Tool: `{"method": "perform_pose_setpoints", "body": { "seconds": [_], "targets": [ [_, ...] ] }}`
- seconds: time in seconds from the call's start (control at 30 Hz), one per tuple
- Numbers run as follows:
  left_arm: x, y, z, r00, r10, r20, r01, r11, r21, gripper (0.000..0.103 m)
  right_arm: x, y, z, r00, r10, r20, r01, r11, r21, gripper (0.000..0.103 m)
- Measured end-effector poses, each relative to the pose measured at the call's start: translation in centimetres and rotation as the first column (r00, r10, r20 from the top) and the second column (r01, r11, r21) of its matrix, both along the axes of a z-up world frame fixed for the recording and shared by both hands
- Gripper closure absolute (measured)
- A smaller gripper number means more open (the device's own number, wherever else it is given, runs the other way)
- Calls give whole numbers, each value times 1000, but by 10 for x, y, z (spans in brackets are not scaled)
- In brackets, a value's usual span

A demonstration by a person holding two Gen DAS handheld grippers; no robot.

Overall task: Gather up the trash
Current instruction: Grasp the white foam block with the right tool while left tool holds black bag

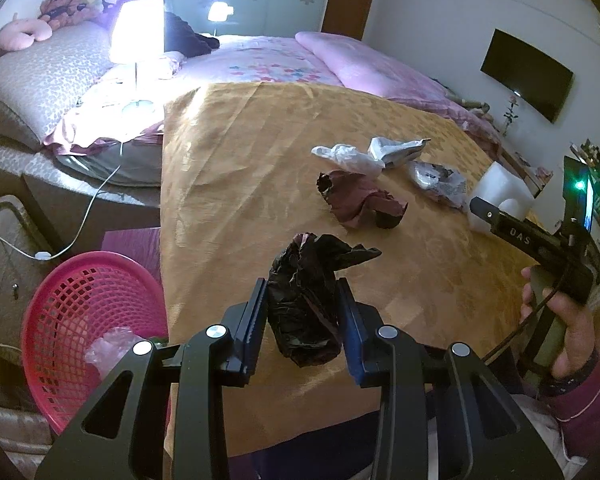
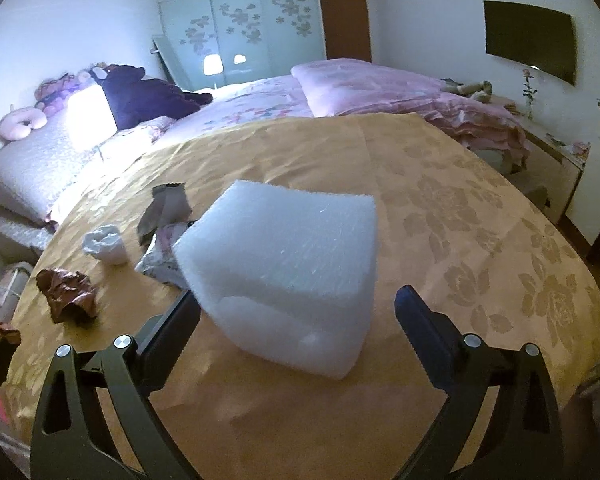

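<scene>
Trash lies on the gold cloth [image 1: 260,152] that covers the table. The left tool [image 1: 303,308] is clamped on a crumpled black bag [image 1: 304,304], near the pink basket [image 1: 72,312] at the table's edge. The right tool [image 2: 296,320] is wide apart around a white foam block [image 2: 284,268], not squeezing it. A dark red wrapper [image 1: 360,200] and white scraps [image 1: 348,156] lie farther back.

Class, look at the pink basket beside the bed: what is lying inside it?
Inside the pink basket lies a crumpled piece of clear plastic. The left tool, shut on a black bag, covers the basket's near right part, so anything there cannot be seen.
</scene>
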State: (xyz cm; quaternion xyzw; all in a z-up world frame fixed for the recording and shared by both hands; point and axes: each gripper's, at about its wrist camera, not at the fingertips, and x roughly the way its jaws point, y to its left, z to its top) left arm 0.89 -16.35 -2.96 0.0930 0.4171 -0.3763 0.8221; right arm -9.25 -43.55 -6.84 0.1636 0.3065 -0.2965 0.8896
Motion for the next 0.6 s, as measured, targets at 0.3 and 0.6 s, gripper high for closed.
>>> {"method": "perform_pose_setpoints", "body": {
  "seconds": [0.3,0.6],
  "targets": [
    [0,-1,0,1000,2,-1,-2,1000,5,71,-7,3,2,999,45,-4,-45,999,29,33],
    [0,-2,0,1000,1,3,-1,1000,4,71,-23,29,14,989,145,20,-146,987,69,33]
  ]
}}
